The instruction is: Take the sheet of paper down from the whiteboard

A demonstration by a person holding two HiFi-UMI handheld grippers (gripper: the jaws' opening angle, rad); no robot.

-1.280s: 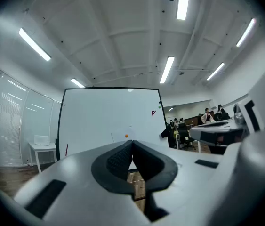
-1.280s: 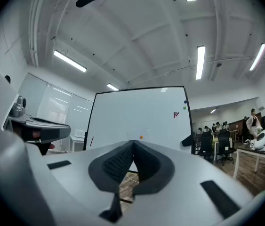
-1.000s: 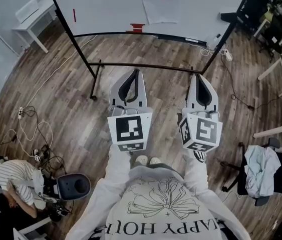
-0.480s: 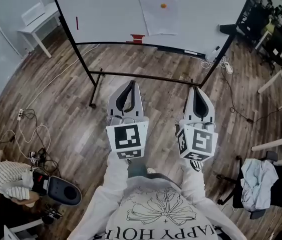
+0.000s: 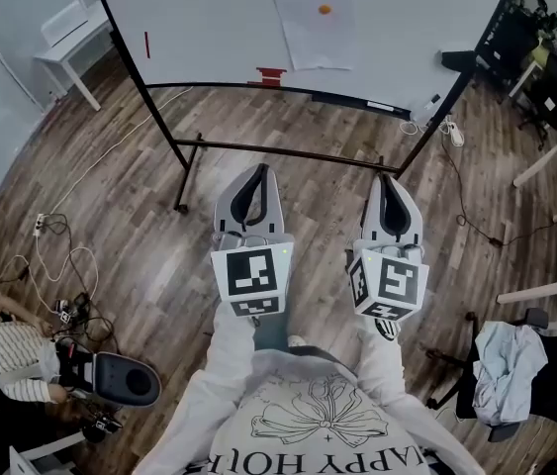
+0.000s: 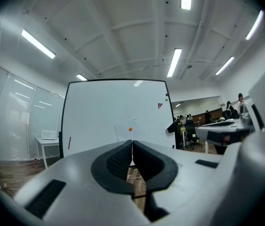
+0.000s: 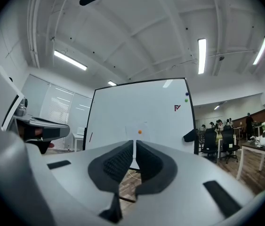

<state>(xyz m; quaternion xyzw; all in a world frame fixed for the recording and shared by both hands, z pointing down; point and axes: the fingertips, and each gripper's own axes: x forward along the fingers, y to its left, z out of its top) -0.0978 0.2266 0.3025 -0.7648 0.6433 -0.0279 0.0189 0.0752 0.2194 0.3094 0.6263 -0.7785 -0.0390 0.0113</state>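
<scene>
so, closed left claw [image 5: 256,170] and right claw [image 5: 388,179] well short of whiteboard [image 5: 209,28] edge.

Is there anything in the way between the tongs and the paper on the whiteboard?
Nothing visible is. The left tongs and right tongs, both shut and empty, point toward the sheet of paper on the whiteboard; only wooden floor and the stand's low bar lie below that path.
</scene>
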